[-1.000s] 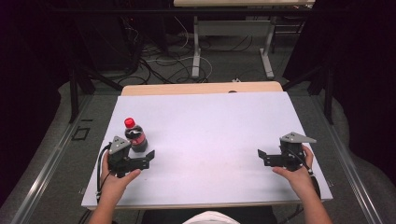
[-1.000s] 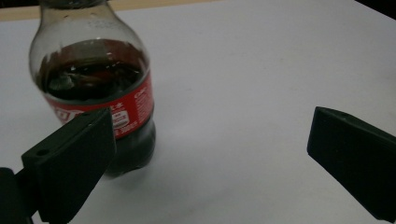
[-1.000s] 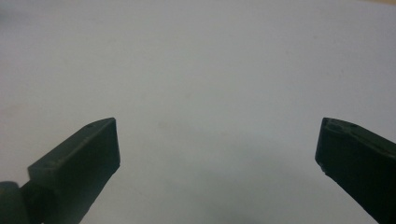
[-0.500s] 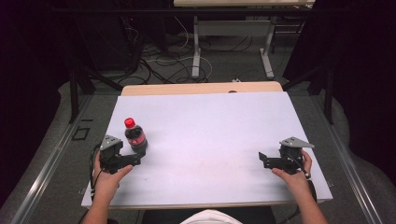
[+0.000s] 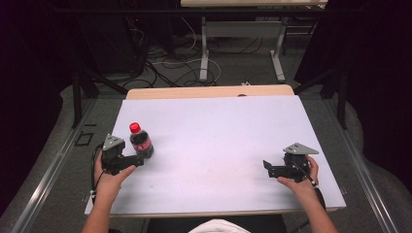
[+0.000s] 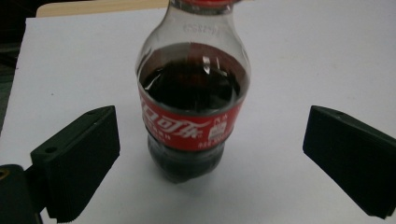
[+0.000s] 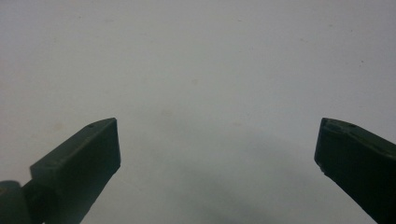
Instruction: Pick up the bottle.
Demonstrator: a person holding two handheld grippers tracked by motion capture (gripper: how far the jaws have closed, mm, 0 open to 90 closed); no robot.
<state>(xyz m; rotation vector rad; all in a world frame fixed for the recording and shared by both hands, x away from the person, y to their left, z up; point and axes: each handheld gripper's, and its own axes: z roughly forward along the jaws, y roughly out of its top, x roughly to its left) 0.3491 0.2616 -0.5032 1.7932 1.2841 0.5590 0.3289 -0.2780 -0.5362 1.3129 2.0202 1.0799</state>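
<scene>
Big dark room with black curtains on both sides, a grey floor point(image 5: 221, 73) past the far end with a mess of cables point(image 5: 160, 60) on it, plus the legs of another table point(image 5: 243, 36) back there. The main thing is the white tabletop point(image 5: 218, 141), pretty much bare, with a strip of light wood point(image 5: 209, 91) poking out along its far edge. Tons of free surface across the middle and the far half, so plenty of room to move around. The cola bottle point(image 5: 141, 141) stands upright near the left edge, well back from the near edge, red cap on top and red label around the middle, dark drink inside. The left gripper point(image 5: 130, 163) sits just on the near side of it, held in the person's left hand point(image 5: 109, 179); in the left gripper view the bottle point(image 6: 191, 93) is ahead of the jaws, and while they've just been closing a bit they're wide apart, pads clear of it, nothing held. The right gripper point(image 5: 268, 167) is way over by the right edge, well apart from the bottle, jaws spread wide over bare white table with nothing in them.
</scene>
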